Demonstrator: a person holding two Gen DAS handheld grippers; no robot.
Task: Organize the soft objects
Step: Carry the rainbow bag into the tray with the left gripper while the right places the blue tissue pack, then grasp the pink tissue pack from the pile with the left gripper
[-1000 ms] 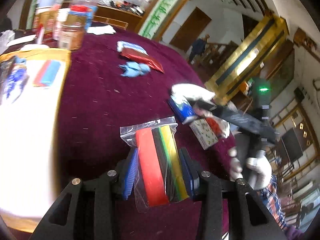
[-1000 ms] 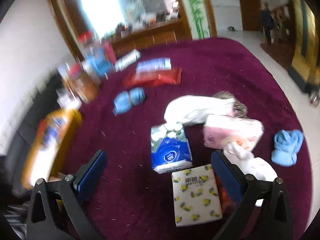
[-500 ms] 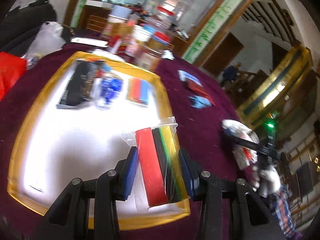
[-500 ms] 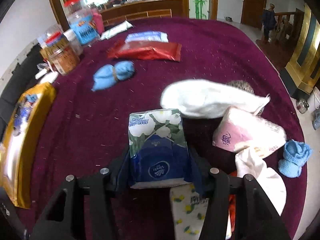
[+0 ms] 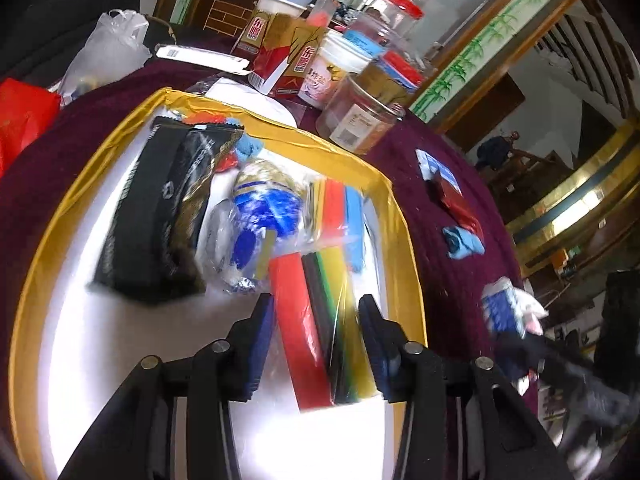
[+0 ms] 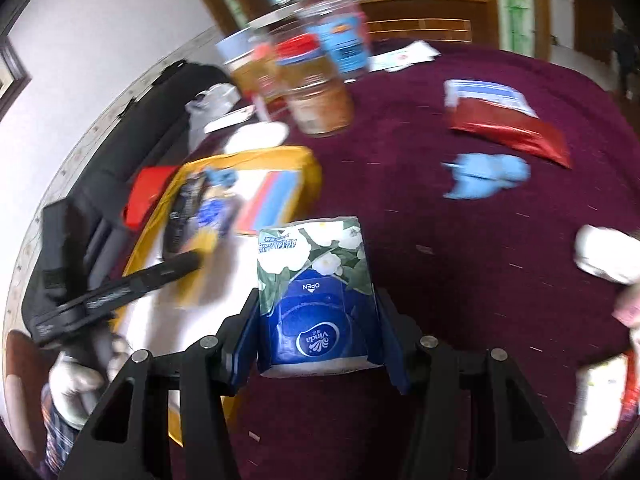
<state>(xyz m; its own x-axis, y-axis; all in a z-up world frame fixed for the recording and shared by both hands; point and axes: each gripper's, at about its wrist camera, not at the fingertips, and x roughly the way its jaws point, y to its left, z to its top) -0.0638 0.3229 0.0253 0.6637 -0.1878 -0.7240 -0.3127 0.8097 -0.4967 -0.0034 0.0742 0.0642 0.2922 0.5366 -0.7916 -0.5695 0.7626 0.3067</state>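
Left wrist view — close above the tray (image 5: 404, 216), angled down along its fingers (image 5: 262, 336), jars (image 5: 360, 120) beyond the claw. Right wrist view — angled down over the cloth (image 6: 460, 280), tray (image 6: 312, 168) ahead-left of its claw. Shared: tray, jars (image 6: 320, 100), blue rag (image 5: 464, 242) (image 6: 486, 174).

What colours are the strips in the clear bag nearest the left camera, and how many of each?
Red strip: 1
Black strip: 1
Green strip: 1
Yellow strip: 1
Total: 4 in the clear bag
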